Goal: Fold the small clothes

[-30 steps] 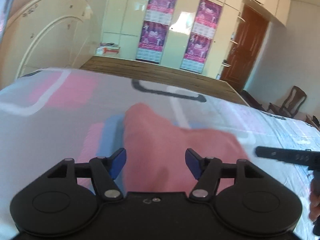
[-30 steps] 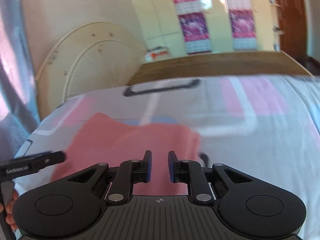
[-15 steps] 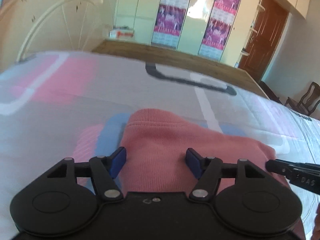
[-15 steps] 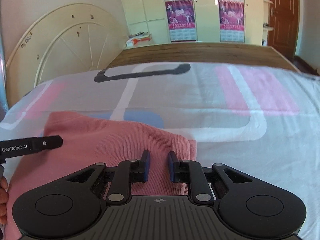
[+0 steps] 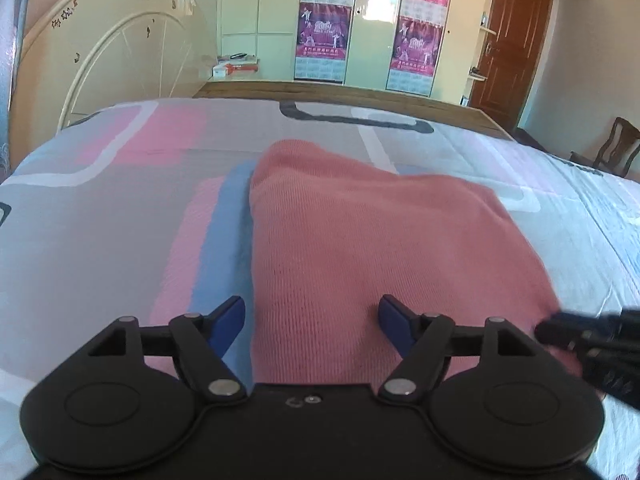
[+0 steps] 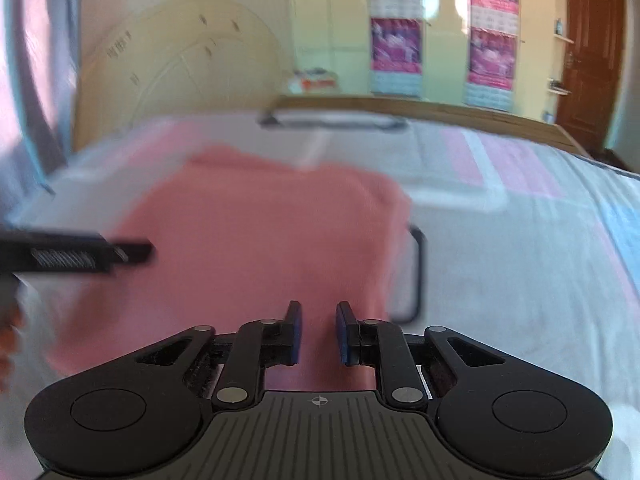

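We see the pink garment (image 5: 380, 240) lying flat on the bed (image 5: 100, 220); left gripper (image 5: 312, 322) fingers have just been spreading, nothing between them; right gripper (image 6: 318, 332) fingers narrowly apart, empty.

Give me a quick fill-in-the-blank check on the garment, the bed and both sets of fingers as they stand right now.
1. The garment lying on the bedsheet is ____ in colour.
2. The left gripper has its fingers spread ____ than those of the right gripper.
3. The wardrobe doors behind the bed carry purple ____.
4. Nothing is ____ between the right gripper's fingers.

Missing words: pink; wider; posters; clamped
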Action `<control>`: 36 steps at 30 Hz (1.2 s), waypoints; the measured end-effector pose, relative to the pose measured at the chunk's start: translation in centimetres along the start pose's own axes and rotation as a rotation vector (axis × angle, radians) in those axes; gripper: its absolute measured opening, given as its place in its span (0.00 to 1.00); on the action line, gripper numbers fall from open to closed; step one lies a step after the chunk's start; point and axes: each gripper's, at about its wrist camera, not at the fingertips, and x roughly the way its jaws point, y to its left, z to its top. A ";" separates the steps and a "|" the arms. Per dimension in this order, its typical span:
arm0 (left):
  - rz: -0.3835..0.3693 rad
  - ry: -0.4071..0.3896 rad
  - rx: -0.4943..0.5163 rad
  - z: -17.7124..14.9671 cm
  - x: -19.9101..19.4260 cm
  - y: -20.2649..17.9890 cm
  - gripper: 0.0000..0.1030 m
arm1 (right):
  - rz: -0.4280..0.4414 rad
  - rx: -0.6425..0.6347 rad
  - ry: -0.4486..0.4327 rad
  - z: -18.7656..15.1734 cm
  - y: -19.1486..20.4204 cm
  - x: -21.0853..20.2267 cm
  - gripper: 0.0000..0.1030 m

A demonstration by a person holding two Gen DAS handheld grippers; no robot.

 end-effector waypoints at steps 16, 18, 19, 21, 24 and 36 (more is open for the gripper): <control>0.007 0.084 0.067 -1.7 -0.9 -1.5 0.95 | -0.100 0.120 0.079 -2.2 -0.5 -0.5 0.18; -0.002 0.106 0.069 -1.9 -0.7 -1.6 0.99 | -0.110 0.130 0.097 -2.7 -0.4 0.0 0.19; -0.002 0.114 0.070 -1.9 -0.7 -1.7 0.99 | -0.112 0.139 0.101 -2.6 -0.3 -0.1 0.20; -0.008 0.132 0.071 -2.1 -0.8 -1.8 0.99 | -0.107 0.153 0.103 -2.2 -0.2 -0.2 0.25; 0.001 0.152 0.059 -2.3 -1.1 -1.9 0.99 | -0.109 0.135 0.105 -2.4 0.1 -0.4 0.33; 0.059 0.056 0.037 -2.8 -8.2 -3.5 1.00 | -0.013 0.205 0.066 -3.3 -1.0 -5.6 0.61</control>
